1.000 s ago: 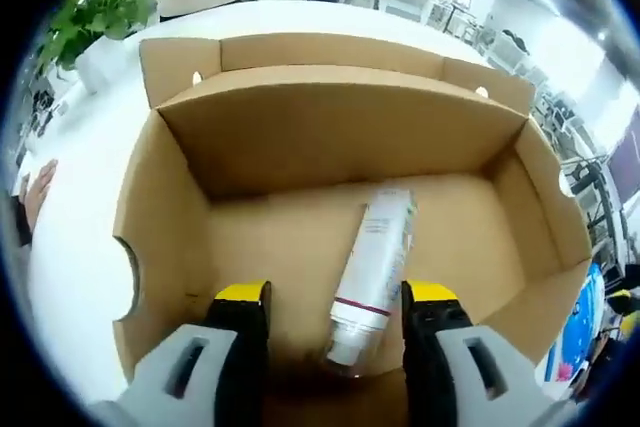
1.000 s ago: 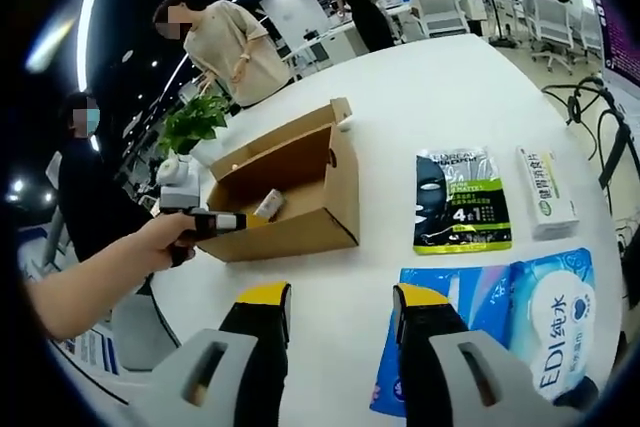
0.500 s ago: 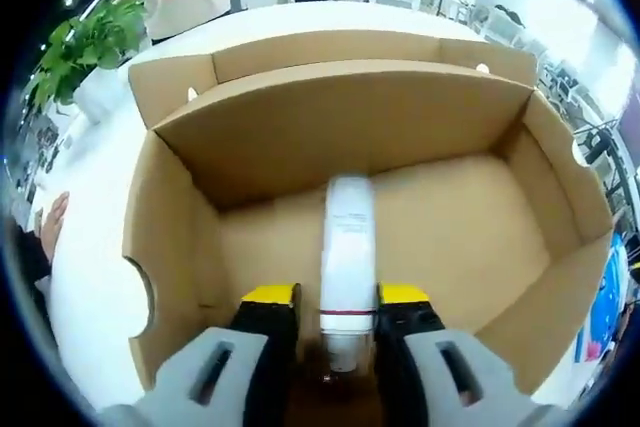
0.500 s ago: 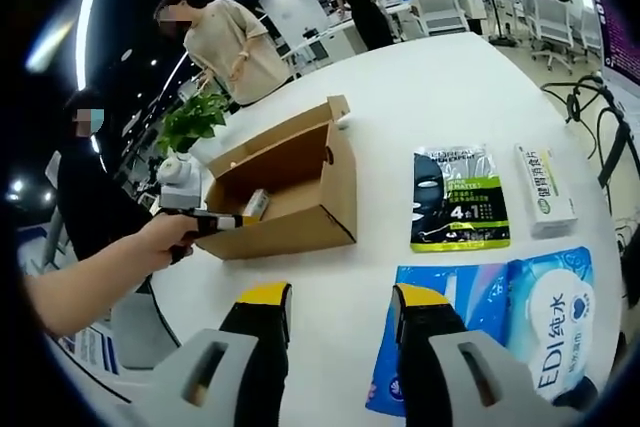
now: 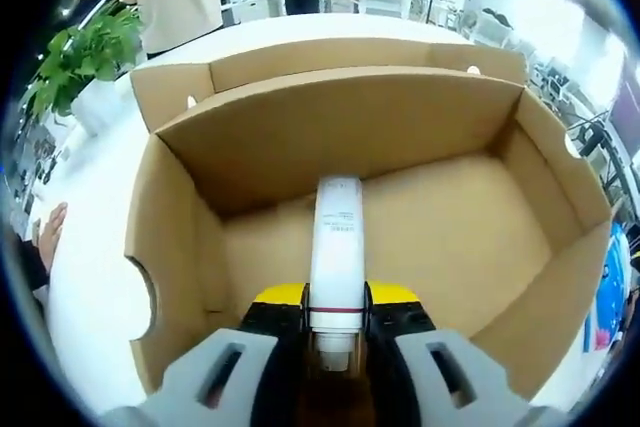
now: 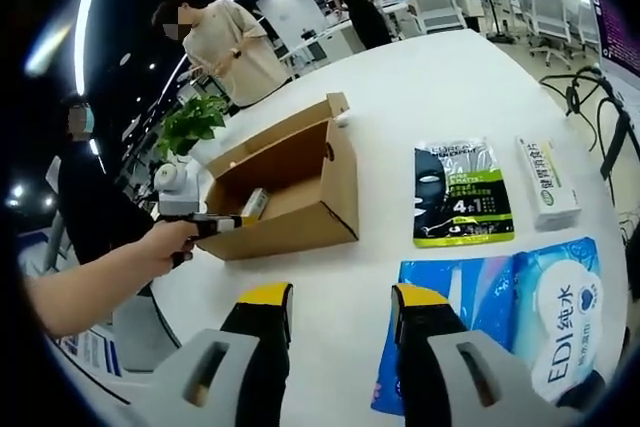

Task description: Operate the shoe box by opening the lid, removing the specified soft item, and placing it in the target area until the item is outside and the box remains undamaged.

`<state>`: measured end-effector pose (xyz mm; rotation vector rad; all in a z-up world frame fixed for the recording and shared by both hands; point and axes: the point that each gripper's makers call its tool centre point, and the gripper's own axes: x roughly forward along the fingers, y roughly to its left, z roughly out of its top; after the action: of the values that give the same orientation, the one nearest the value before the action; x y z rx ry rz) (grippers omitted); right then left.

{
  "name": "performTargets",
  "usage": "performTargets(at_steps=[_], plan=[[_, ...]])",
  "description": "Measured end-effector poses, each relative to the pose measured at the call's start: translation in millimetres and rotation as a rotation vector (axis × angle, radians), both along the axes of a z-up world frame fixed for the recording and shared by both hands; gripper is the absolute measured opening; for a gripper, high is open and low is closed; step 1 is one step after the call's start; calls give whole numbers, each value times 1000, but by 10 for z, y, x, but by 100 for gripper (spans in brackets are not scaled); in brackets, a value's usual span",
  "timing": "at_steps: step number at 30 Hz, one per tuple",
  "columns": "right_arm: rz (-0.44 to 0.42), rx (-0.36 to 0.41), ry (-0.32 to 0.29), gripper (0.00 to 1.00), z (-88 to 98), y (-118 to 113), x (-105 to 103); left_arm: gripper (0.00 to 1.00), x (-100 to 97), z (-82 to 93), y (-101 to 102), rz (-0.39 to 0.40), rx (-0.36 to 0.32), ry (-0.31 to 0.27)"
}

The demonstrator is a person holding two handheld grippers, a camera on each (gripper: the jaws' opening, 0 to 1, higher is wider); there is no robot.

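on the white table [image 6: 430, 97] the open box [image 5: 180, 247] holds a white tube [image 5: 337, 247], clamped by the left gripper [image 5: 335, 297]; the right gripper [image 6: 340, 312] is held wide near packs marked "edi" [image 6: 560, 317] and "4" [image 6: 460, 192].

Open office, white table [image 6: 420, 97], potted plant [image 5: 85, 47], chairs [image 6: 545, 12] beyond.
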<state>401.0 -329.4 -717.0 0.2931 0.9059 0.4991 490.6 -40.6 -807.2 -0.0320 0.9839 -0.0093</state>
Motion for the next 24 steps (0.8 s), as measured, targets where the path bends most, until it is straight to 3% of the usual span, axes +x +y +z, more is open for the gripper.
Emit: performTargets(at_steps=[12,24], plan=[[-24,16,11,38,-59,-54,-199,20,-10,-3,-6,0,5,-3],[4,11,37,38,-119,15,-378,20,-23,12,-6,23,-4,-33]])
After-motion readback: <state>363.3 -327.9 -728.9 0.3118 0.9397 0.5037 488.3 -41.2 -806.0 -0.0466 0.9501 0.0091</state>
